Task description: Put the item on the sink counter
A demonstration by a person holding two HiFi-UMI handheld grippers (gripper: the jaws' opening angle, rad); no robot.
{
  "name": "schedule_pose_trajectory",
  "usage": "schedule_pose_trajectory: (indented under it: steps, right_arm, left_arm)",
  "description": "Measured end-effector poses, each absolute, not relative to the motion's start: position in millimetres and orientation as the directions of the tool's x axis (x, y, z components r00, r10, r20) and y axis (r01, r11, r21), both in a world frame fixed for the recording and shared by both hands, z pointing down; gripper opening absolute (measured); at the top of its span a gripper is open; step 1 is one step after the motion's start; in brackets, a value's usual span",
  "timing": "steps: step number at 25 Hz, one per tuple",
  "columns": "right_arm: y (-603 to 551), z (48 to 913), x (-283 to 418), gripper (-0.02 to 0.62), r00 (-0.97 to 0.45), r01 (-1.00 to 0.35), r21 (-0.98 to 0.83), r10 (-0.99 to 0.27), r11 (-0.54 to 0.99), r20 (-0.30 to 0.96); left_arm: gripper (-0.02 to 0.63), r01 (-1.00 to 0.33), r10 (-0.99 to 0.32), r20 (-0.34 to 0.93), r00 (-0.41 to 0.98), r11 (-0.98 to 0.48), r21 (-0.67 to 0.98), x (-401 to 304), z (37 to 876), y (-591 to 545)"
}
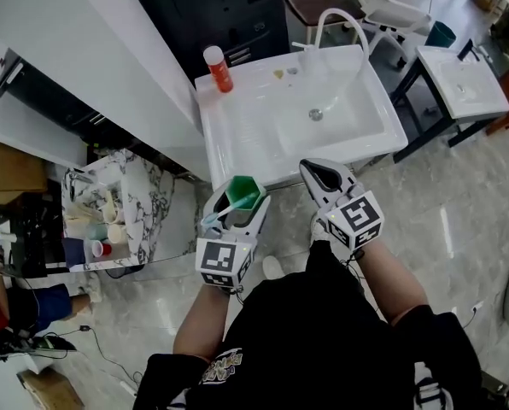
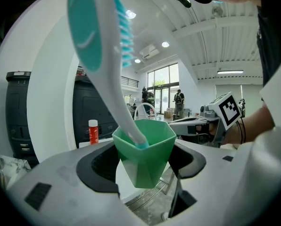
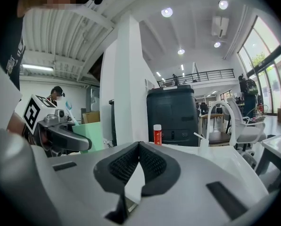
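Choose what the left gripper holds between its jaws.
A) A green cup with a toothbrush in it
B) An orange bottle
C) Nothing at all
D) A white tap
A: in the left gripper view, the left gripper has its jaws closed on the green cup, and the toothbrush stands in that cup. The orange bottle stands apart on the sink counter.

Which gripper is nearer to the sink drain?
Right. The right gripper sits in front of the drain; the left gripper, shut on the green cup, is farther to the left.
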State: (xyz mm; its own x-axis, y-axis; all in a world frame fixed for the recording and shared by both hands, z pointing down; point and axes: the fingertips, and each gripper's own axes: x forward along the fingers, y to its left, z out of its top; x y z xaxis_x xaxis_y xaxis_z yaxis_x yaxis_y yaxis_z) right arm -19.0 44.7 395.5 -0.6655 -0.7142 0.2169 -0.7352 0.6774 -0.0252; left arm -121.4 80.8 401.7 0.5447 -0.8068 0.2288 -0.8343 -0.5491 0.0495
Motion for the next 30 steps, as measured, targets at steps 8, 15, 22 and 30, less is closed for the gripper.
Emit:
schedule_pose_trajectory:
  steps: [8,15,22,30]
  right_arm:
    - [7.6,392.7,1.5,0.054,-0.698,-0.705,-0.034,-0.684,0.709,0.211]
    - [-21.1,392.2,13.3,0.054,-0.737,-0.665,-0.041,-0.647,0.746,0.196]
    - [-52.5,391.9,23.5,0.054,-0.774,-0.624,-0.056,-0.607,0.779,0.182]
    - [-83.9,392.8,29.4,0.054,-0.816,-0.569,-0.071,-0.552,0.819,0.172]
  left_arm:
    - [0.308,-0.855,-0.826,0.235,0.512,-0.515,0.053,-96.7,402.0,49.1]
    - [0.308,-0.876,-0.846,0.241,0.476,-0.480,0.044,-76.8,403.9,25.2]
    - [0.308,-0.897,-0.866,0.247,0.434,-0.441,0.029,-61.6,401.6,-1.9]
    - [0.308,-0.920,-0.889,0.253,0.381,-0.393,0.006,-46.0,398.0,-29.1]
